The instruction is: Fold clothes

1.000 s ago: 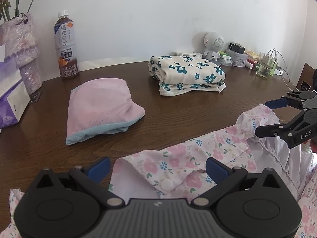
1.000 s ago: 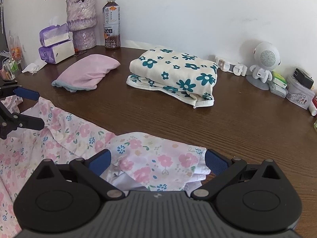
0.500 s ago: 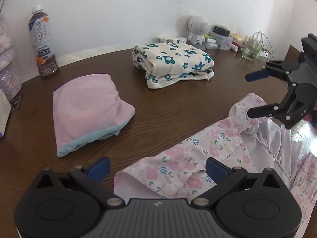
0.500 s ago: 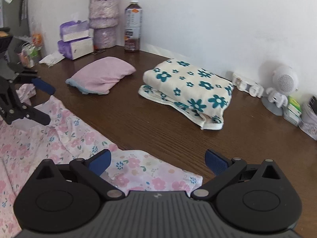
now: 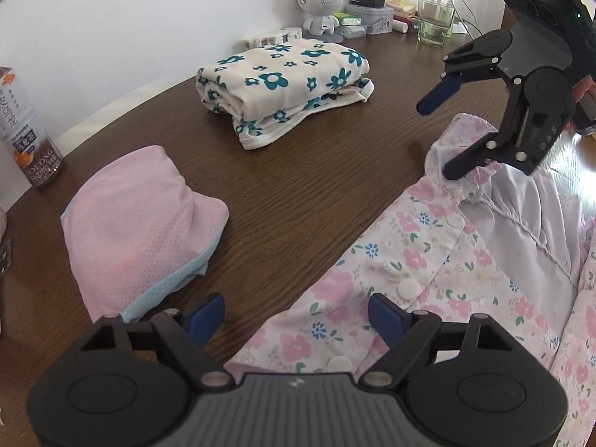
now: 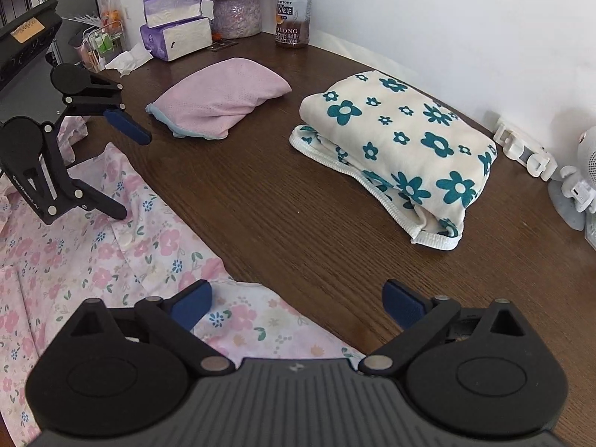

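While our left gripper [image 5: 296,314] hangs with fingers apart over the pink floral button-front garment [image 5: 428,257] spread on the dark wooden table [image 5: 309,186], our right gripper [image 6: 296,303] gapes too; we should pinch matching edges squarely.

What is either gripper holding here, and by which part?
Nothing is held. The left gripper and right gripper are both open, jaws spread above the pink floral garment spread on the table, not closed on its fabric.
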The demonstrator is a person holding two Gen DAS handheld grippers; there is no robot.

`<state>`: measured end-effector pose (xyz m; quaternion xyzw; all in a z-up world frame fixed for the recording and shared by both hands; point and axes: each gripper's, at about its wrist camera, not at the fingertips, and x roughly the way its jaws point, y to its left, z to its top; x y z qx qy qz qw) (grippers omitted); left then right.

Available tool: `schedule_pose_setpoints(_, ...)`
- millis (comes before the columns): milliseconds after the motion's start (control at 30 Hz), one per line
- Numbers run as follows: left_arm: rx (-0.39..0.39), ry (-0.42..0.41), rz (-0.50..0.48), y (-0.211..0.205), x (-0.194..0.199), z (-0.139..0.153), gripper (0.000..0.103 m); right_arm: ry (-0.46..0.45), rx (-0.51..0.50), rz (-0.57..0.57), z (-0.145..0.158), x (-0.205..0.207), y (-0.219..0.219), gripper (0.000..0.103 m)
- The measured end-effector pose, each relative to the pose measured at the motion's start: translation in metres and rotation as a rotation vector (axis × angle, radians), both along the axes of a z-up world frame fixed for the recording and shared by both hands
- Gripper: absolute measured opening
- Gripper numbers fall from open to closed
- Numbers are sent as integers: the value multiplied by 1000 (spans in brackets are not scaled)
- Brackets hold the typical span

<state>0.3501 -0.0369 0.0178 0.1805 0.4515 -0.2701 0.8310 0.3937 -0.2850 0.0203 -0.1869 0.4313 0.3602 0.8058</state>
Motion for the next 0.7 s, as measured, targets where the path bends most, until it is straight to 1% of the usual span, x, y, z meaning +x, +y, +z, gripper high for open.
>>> schedule_pose_setpoints(33,-5,4,-3,0,0,0,78,5,-4,0,-2,0,-1,80)
schedule_pose_setpoints(67,-11,8,-7,0,1,0,77,10,-8,1,-4,0,-1,74)
schedule_pose_setpoints(100,-16,13,-11,0,1,0,74,15,-11,1,-6,0,-2,65)
schedule_pose_setpoints(133,-21,18,-16,0,1,0,70,19,-8,-2,-8,0,-3,58)
schedule_pose_setpoints(167,-27,24,-21,0,2,1,68,25,-4,-2,-9,0,-4,56)
schedule_pose_setpoints(233,-35,32,-36,-1,2,2,52,32,-2,-2,-10,0,-6,53)
schedule_pose_setpoints(267,-34,30,-45,-2,2,3,48,34,-2,-2,-11,-1,-6,52)
schedule_pose_setpoints(300,-36,33,-52,-3,1,3,39,36,-2,0,-11,-1,-6,49)
schedule_pose_setpoints(333,-39,37,-56,-3,1,4,27,37,2,5,-10,-2,-6,39)
schedule_pose_setpoints(367,-39,39,-63,-4,0,5,22,38,5,11,-10,-3,-6,31)
schedule_pose_setpoints(400,-37,40,-71,-5,-1,5,14,36,2,14,-9,-4,-6,16)
schedule_pose_setpoints(433,-35,40,-79,-6,-3,5,7,35,0,17,-8,-6,-5,11)
schedule_pose_setpoints(467,-25,16,-91,-7,-8,7,5,32,-4,21,-8,-8,-4,11)
schedule_pose_setpoints(533,5,-54,-118,-9,-22,11,3,7,-23,37,-6,-15,-1,6)
schedule_pose_setpoints(633,50,-160,-158,-13,-43,17,2,-51,-44,48,1,-28,1,3)
schedule_pose_setpoints(700,80,-231,-185,-16,-57,20,2,-107,-58,49,8,-39,3,3)
